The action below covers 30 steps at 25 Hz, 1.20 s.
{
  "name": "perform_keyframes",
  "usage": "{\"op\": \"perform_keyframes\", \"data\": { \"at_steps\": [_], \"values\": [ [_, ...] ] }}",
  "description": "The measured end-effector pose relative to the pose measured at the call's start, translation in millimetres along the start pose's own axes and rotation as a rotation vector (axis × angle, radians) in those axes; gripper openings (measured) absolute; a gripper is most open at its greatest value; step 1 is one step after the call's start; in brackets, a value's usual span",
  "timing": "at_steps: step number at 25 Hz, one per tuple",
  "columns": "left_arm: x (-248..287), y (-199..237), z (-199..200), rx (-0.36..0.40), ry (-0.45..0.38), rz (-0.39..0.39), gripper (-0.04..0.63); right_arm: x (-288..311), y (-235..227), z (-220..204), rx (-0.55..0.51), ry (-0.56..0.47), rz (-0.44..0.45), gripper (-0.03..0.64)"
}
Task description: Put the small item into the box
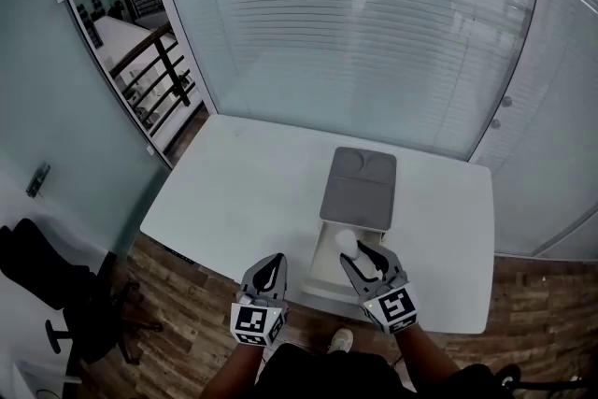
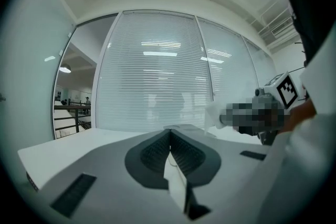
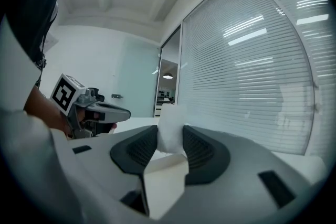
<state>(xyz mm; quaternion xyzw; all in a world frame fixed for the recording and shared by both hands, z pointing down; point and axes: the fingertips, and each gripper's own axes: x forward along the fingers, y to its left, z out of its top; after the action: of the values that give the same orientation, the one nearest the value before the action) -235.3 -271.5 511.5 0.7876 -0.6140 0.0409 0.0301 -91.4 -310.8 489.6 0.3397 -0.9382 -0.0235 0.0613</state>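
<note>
Two hand-held grippers are pointing away from the person, at the near edge of a white table (image 1: 234,192). On the left, the left gripper (image 1: 272,262) is hovering just beside the box (image 1: 319,268), its jaws pressed together on nothing. On the right, the right gripper (image 1: 360,249) is pinching the small white item (image 1: 347,241) over the open box, whose gray lid (image 1: 360,187) is open toward the far side.
</note>
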Motion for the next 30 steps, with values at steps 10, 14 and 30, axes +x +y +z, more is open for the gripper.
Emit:
{"op": "perform_keyframes", "data": {
  "at_steps": [10,14,30],
  "values": [
    [24.4,15.0,-2.8,0.000,0.022,-0.067,0.012,25.3,1.8,-22.1,-0.025,0.070,0.008,0.161],
    [27.9,21.5,-4.0,0.000,0.030,-0.103,0.012,35.3,11.7,-34.6,-0.034,0.147,0.012,0.161],
    [44.2,19.0,-6.9,-0.021,0.009,-0.251,0.012,46.0,7.4,-124.9,-0.267,0.668,0.025,0.161]
  ]
}}
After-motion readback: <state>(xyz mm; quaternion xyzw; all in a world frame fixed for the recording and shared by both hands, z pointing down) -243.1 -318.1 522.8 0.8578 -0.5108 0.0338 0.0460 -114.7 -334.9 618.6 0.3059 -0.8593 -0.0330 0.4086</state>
